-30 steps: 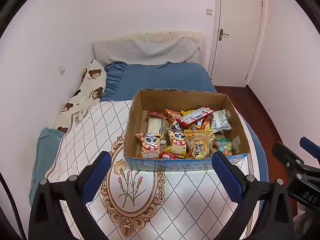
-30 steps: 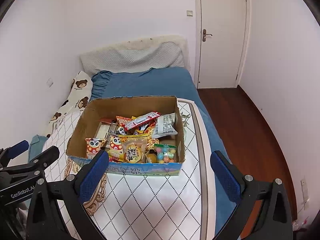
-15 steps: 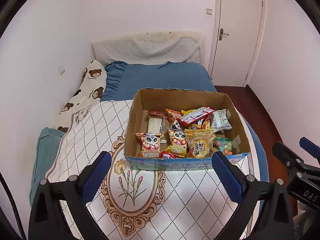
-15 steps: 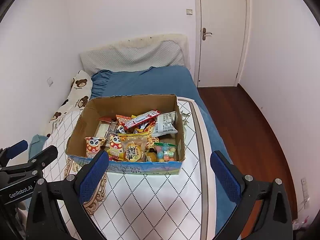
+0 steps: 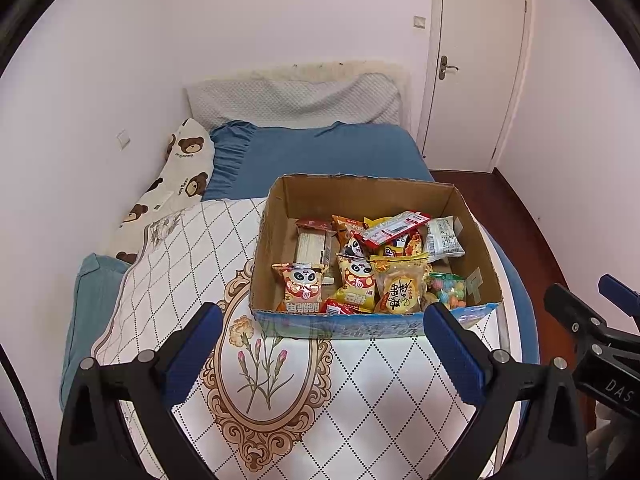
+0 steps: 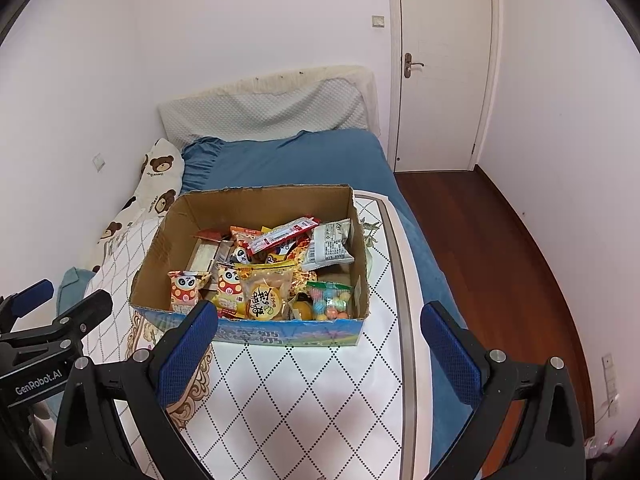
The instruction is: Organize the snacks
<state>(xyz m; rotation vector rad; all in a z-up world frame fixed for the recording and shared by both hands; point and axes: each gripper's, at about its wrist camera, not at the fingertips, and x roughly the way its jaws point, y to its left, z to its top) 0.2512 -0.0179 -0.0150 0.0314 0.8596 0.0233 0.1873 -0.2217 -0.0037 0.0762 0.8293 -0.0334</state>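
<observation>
An open cardboard box (image 5: pixel 280 216) (image 6: pixel 160 240) sits on a white diamond-patterned quilt (image 5: pixel 360 392) (image 6: pixel 312 392) on the bed. It holds several snack packets: panda packets (image 5: pixel 302 286) (image 6: pixel 184 290), a yellow round-label bag (image 5: pixel 398 286) (image 6: pixel 264 296), a red strip pack (image 5: pixel 396 227) (image 6: pixel 282 234), a white pouch (image 5: pixel 444 236) (image 6: pixel 330 246) and a bag of coloured candies (image 5: pixel 448 290) (image 6: pixel 330 300). My left gripper (image 5: pixel 320 354) is open and empty, just short of the box's near wall. My right gripper (image 6: pixel 318 354) is open and empty, at the near right of the box.
The blue bed sheet (image 5: pixel 328 152) and a grey pillow (image 5: pixel 296 96) lie beyond the box. A bear-print pillow (image 5: pixel 172 188) lies along the left wall. A shut white door (image 6: pixel 444 64) and wooden floor (image 6: pixel 500 248) are on the right.
Both views have shifted only slightly; the box sits a touch higher in the right wrist view. Both grippers stay open and empty.
</observation>
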